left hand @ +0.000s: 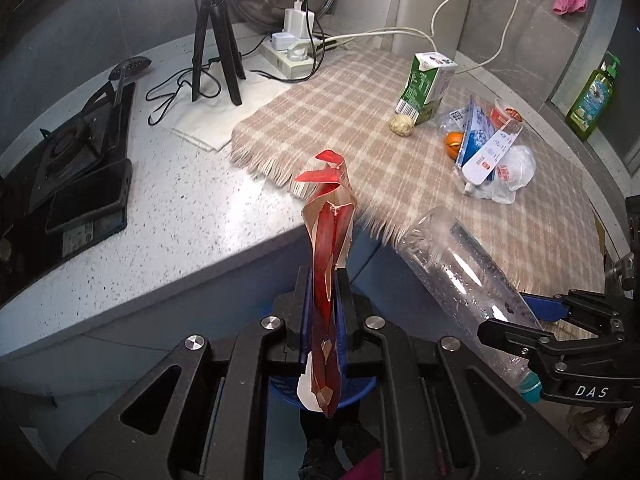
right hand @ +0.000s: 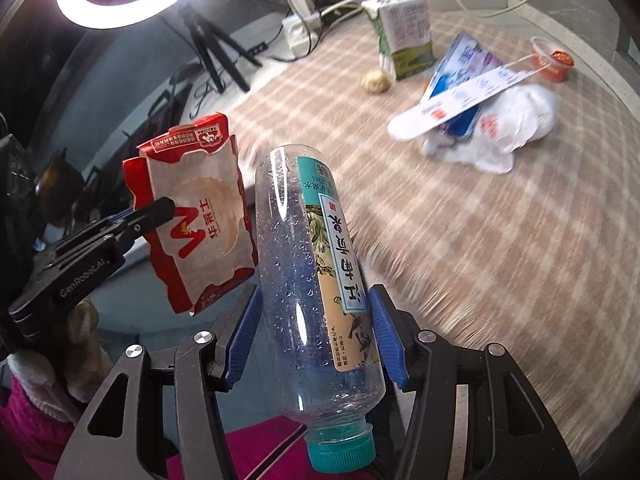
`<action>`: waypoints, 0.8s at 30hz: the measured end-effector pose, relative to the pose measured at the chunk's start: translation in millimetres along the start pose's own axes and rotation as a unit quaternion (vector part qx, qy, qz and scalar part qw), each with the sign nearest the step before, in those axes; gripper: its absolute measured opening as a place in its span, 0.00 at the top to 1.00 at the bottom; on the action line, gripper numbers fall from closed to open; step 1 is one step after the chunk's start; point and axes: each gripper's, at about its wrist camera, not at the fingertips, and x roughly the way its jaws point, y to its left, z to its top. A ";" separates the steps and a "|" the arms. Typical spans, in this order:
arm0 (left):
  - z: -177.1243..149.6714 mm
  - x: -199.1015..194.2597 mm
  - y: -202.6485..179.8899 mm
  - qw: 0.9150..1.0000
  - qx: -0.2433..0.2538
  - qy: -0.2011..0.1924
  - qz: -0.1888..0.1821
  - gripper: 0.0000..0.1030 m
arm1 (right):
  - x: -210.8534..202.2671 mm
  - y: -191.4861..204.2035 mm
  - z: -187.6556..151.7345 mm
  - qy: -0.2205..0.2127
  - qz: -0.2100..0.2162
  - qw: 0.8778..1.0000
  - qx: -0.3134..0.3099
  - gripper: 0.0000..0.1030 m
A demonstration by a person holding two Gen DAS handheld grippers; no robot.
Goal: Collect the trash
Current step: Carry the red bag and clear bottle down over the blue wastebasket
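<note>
Already both grippers are carrying trash off the front edge of the counter point(left hand: 192, 216): the left gripper point(left hand: 323, 292) is pinching a flattened red paper bag point(left hand: 326, 248) between nearly closed jaws, and the right gripper point(right hand: 316, 320) is clamping a clear water bottle point(right hand: 316, 280) across its middle, cap toward the camera. Still waiting on the checked cloth point(left hand: 360, 92), toward its far edge, are a green milk carton point(left hand: 426, 88), a crumpled paper ball point(left hand: 402, 125), an orange peel point(left hand: 455, 144) and a heap of plastic wrappers point(left hand: 496, 160). A blue bin rim point(left hand: 360, 390) seems to be showing beneath the left jaws, only in the left view; the right view alone is revealing the bag's printed face and the bottle's label
</note>
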 end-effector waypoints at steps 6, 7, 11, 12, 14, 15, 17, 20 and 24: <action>-22.6 15.2 10.4 1.000 -0.011 0.023 0.000 0.92 | 29.8 13.2 -15.7 0.042 -0.013 0.999 -0.013 0.48; -25.9 18.7 11.9 1.000 -0.012 0.027 0.001 0.92 | 34.7 14.0 -17.7 0.048 -0.017 0.999 -0.014 0.48; -35.2 30.2 18.6 0.999 -0.015 0.037 0.005 0.92 | 51.8 17.7 -25.4 0.067 -0.029 0.997 -0.014 0.48; -37.9 34.5 20.0 0.999 -0.016 0.042 0.006 0.92 | 55.2 18.1 -25.8 0.071 -0.030 0.997 -0.014 0.48; -41.7 43.3 22.5 0.999 -0.017 0.050 0.007 0.92 | 62.1 18.8 -27.5 0.079 -0.035 0.996 -0.015 0.48; -44.0 47.7 23.6 0.998 -0.017 0.054 0.009 0.92 | 65.6 19.4 -28.5 0.083 -0.037 0.996 -0.015 0.48; -48.2 57.1 25.3 0.998 -0.018 0.063 0.010 0.92 | 71.8 20.5 -29.0 0.090 -0.040 0.995 -0.017 0.48; -52.8 70.3 27.3 0.997 -0.018 0.077 0.013 0.92 | 79.3 22.3 -30.6 0.101 -0.044 0.994 -0.019 0.48; -55.9 85.5 29.0 0.996 -0.018 0.088 0.015 0.92 | 89.8 24.3 -31.5 0.113 -0.052 0.992 -0.024 0.48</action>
